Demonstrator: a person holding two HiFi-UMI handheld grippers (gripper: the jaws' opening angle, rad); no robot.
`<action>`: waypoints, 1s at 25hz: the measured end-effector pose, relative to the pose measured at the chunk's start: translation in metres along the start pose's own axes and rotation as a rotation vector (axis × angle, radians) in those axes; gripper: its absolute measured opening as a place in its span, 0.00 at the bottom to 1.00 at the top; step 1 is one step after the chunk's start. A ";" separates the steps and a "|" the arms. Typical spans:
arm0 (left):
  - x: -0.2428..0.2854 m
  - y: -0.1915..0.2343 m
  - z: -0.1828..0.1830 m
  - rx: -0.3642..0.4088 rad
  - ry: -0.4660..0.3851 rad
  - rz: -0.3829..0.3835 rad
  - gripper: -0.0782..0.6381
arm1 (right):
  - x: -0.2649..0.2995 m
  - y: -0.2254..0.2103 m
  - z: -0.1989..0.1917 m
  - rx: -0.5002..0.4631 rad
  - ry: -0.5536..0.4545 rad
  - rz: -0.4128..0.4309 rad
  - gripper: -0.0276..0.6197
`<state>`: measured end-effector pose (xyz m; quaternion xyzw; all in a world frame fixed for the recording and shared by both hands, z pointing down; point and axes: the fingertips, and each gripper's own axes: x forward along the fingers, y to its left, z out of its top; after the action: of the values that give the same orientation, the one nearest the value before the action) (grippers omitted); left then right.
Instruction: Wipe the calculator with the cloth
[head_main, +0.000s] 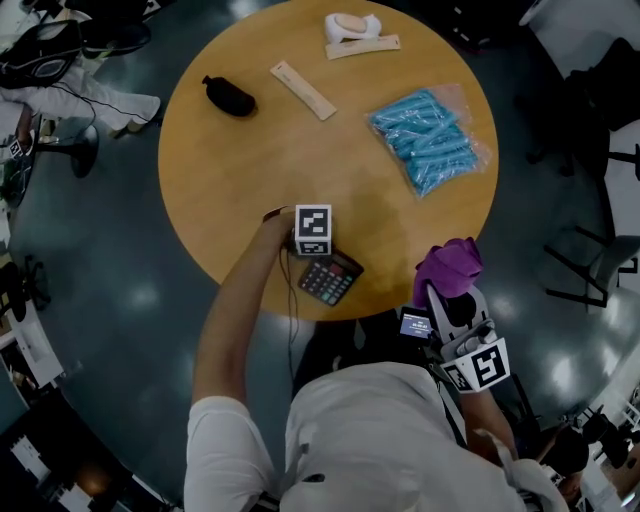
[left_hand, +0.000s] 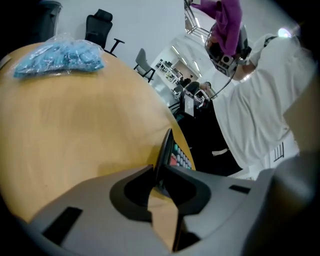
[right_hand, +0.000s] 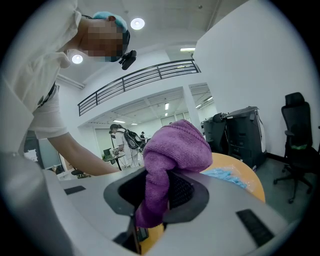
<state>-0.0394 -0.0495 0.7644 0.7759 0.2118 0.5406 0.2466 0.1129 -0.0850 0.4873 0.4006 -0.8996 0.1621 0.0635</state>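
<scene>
A dark calculator (head_main: 331, 279) lies at the near edge of the round wooden table (head_main: 240, 180). My left gripper (head_main: 317, 256), under its marker cube, reaches down onto the calculator's far end. In the left gripper view the calculator (left_hand: 169, 150) stands edge-on between the two jaws, and my left gripper (left_hand: 159, 172) is shut on it. My right gripper (head_main: 446, 292) hovers off the table's near right edge, shut on a bunched purple cloth (head_main: 450, 266). In the right gripper view the cloth (right_hand: 175, 145) bulges out above the right gripper (right_hand: 161, 189) and hangs down between the jaws.
A bag of blue packets (head_main: 430, 138) lies at the table's right. A black pouch (head_main: 229, 96), a long paper sleeve (head_main: 302, 89) and a white object (head_main: 352, 28) sit at the far side. Office chairs (head_main: 600, 255) stand on the dark floor around.
</scene>
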 end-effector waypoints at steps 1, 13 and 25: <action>-0.001 -0.002 -0.001 -0.018 -0.025 0.000 0.21 | 0.000 -0.001 0.000 0.000 -0.001 0.002 0.19; -0.052 -0.048 -0.030 -0.708 -0.994 0.360 0.17 | -0.002 -0.003 0.003 -0.026 -0.029 0.004 0.20; -0.185 -0.130 0.033 -0.876 -1.474 0.477 0.17 | 0.040 0.019 0.056 -0.304 0.027 0.081 0.19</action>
<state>-0.0765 -0.0623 0.5398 0.7862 -0.3936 -0.0264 0.4756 0.0726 -0.1203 0.4399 0.3473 -0.9283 0.0318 0.1288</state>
